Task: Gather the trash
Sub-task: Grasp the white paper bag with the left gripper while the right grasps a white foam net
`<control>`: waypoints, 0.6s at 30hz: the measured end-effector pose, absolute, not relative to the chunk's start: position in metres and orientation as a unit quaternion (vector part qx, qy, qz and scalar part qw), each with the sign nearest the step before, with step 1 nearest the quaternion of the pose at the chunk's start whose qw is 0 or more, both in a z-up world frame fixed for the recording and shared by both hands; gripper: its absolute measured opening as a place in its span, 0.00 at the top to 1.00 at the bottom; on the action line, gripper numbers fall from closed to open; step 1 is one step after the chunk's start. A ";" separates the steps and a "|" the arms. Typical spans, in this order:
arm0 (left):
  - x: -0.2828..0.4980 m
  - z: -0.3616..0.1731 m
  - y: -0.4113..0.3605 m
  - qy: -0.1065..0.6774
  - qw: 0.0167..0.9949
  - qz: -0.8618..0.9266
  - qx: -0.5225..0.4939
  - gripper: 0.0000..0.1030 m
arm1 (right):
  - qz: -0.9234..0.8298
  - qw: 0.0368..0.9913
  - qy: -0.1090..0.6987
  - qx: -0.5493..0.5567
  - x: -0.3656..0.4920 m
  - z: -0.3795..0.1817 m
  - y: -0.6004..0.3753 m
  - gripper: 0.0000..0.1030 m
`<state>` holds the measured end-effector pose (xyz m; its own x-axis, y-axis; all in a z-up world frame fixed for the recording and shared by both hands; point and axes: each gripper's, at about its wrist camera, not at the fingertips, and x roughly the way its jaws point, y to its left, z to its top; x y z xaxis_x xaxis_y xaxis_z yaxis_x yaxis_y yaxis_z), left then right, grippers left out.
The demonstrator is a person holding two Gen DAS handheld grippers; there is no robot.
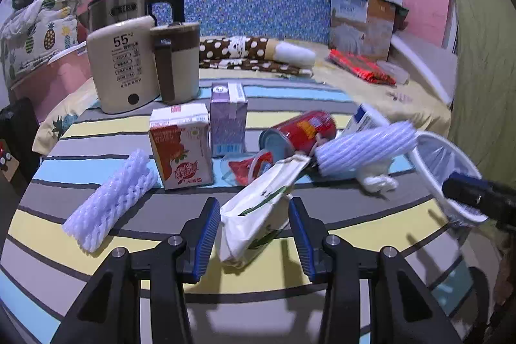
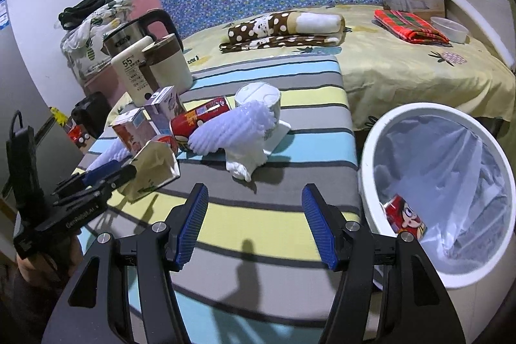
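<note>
The left tongs are released, and their blue pads stand on both sides of a cream tissue pack with green leaf print. The pack lies on the striped worktop between the pads; a small gap shows on each side, so nothing presses on it.

From the pack, a white foam net sleeve lies at 9 o'clock, well apart. A red-and-white juice carton stands at 11 o'clock, and a purple carton stands just behind it. A red can lies on its side at 1 o'clock. A second foam sleeve lies at 2 o'clock, on a crumpled white tissue.

The right tongs are also released, with nothing between the pads, above the worktop's near edge. At 3 o'clock from them stands a white bin with a clear liner, beside the worktop. Inside it, low at the near wall, lies a red cartoon can.

At the far left corner of the worktop stand a beige kettle and a steel kettle.
</note>
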<state>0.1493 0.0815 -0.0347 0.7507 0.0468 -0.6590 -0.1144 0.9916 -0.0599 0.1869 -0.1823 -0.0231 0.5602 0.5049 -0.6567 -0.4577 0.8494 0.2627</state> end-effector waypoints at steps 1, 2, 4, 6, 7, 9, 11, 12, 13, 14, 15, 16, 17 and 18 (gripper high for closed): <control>0.151 -0.038 0.082 0.355 0.933 0.047 -0.046 0.57 | 0.273 0.882 0.383 0.029 0.189 -0.024 -0.181 0.40; 0.152 -0.040 0.083 0.355 0.933 0.047 -0.047 0.57 | 0.275 0.880 0.385 0.027 0.191 -0.025 -0.176 0.40; 0.153 -0.040 0.085 0.352 0.934 0.045 -0.048 0.57 | 0.278 0.879 0.385 0.023 0.195 -0.026 -0.170 0.40; 0.154 -0.040 0.086 0.353 0.933 0.046 -0.048 0.61 | 0.281 0.880 0.382 0.022 0.200 -0.025 -0.166 0.40; 0.154 -0.040 0.087 0.352 0.934 0.046 -0.049 0.65 | 0.280 0.881 0.382 0.023 0.202 -0.025 -0.166 0.40; 0.154 -0.040 0.090 0.351 0.934 0.045 -0.053 0.68 | 0.277 0.883 0.378 0.029 0.209 -0.023 -0.165 0.40; 0.153 -0.039 0.092 0.350 0.934 0.044 -0.058 0.69 | 0.274 0.886 0.372 0.032 0.213 -0.021 -0.165 0.40; 0.152 -0.039 0.093 0.349 0.934 0.043 -0.060 0.70 | 0.272 0.888 0.369 0.033 0.216 -0.019 -0.165 0.40; 0.151 -0.039 0.093 0.348 0.935 0.043 -0.060 0.71 | 0.272 0.889 0.368 0.033 0.218 -0.019 -0.165 0.40; 0.150 -0.039 0.092 0.348 0.935 0.043 -0.059 0.71 | 0.272 0.889 0.366 0.033 0.220 -0.019 -0.163 0.40; 0.150 -0.039 0.091 0.348 0.935 0.043 -0.058 0.73 | 0.272 0.889 0.366 0.031 0.222 -0.020 -0.162 0.40; 0.149 -0.038 0.091 0.345 0.936 0.043 -0.056 0.77 | 0.271 0.889 0.367 0.031 0.224 -0.020 -0.162 0.45; 0.148 -0.037 0.090 0.344 0.936 0.045 -0.054 0.78 | 0.271 0.889 0.368 0.032 0.225 -0.021 -0.161 0.52; 0.147 -0.037 0.090 0.344 0.936 0.044 -0.054 0.80 | 0.271 0.888 0.370 0.032 0.226 -0.021 -0.162 0.67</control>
<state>0.1471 0.0901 -0.0368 0.7597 0.0462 -0.6487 -0.1202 0.9903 -0.0702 0.2260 -0.1615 -0.0214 0.5802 0.5045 -0.6394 -0.4578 0.8513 0.2562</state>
